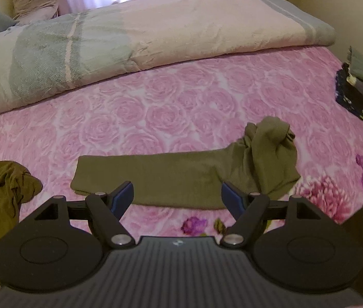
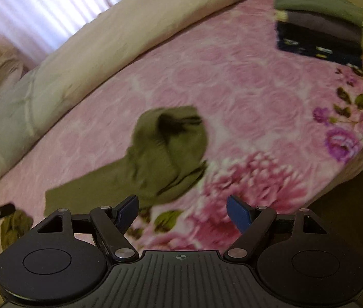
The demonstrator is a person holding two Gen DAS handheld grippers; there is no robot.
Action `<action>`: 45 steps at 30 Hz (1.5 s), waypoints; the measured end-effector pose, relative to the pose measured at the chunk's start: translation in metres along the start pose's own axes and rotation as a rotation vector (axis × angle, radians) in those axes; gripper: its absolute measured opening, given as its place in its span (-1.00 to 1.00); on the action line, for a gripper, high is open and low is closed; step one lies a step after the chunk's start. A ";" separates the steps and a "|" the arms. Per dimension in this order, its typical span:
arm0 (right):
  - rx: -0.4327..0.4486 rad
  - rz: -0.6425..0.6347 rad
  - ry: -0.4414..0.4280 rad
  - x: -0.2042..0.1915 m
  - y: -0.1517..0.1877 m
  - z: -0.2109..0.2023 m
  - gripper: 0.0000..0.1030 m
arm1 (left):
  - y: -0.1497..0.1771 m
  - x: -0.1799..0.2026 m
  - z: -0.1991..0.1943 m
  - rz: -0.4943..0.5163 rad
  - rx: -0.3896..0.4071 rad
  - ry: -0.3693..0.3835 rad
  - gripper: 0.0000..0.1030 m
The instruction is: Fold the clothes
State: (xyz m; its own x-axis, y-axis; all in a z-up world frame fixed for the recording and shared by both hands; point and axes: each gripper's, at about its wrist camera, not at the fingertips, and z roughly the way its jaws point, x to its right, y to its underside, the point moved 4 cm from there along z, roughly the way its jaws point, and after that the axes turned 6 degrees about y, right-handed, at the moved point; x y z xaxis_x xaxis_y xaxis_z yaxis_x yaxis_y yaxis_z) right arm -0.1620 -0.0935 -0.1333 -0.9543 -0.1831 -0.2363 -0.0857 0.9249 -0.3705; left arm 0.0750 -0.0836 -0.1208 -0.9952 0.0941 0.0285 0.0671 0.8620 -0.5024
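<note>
Your left gripper (image 1: 176, 195) hangs over the near edge of the bed (image 1: 155, 107), its jaws spread wide with nothing between them. Just beyond its blue pads (image 1: 123, 196), in the lower middle of the left wrist view, lies the olive-green garment (image 1: 155, 177). Its left part is flat and folded into a long band on the pink rose-print bedspread, while its right end is bunched up in a rumpled heap toward the right of the frame. A second, brownish-olive garment (image 1: 0, 192) lies crumpled at the lower left edge of that view, well apart from the first.

Your right gripper (image 2: 182, 209) also has its jaws wide open and empty. In its blurred view the bunched end of the olive garment sits in the middle of the frame, just above and left of the jaws, not touching them.

A rolled quilt (image 1: 130, 43) in cream and grey-green stretches across the far side of the bed, in the upper half of the left view. A stack of folded clothes (image 2: 320, 25) rests at the upper right of the right view, a green piece on top and a dark patterned one at the bottom.
</note>
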 end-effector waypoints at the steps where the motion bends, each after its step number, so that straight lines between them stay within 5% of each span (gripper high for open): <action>1: 0.005 -0.018 0.000 -0.010 0.007 -0.002 0.52 | 0.006 -0.005 -0.003 -0.001 -0.003 -0.002 0.41; 14: -0.089 -0.055 0.071 -0.057 0.083 0.018 0.52 | 0.071 -0.063 -0.040 -0.049 -0.023 -0.055 0.41; 24: -0.067 -0.119 0.063 -0.078 0.096 0.008 0.52 | 0.090 -0.082 -0.051 -0.093 -0.020 -0.070 0.41; 37: -0.077 -0.078 0.066 -0.043 0.075 0.017 0.52 | 0.071 -0.052 -0.020 -0.064 -0.061 -0.077 0.41; 45: -0.085 -0.075 0.067 0.005 0.013 0.034 0.52 | 0.037 -0.006 0.019 -0.103 -0.078 -0.083 0.41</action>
State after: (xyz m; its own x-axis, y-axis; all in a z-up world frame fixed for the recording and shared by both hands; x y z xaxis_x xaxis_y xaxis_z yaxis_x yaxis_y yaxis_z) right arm -0.1580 -0.0940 -0.1700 -0.9609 -0.2332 -0.1494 -0.1791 0.9348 -0.3068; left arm 0.0822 -0.0616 -0.1558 -0.9994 -0.0356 0.0038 -0.0337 0.9012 -0.4320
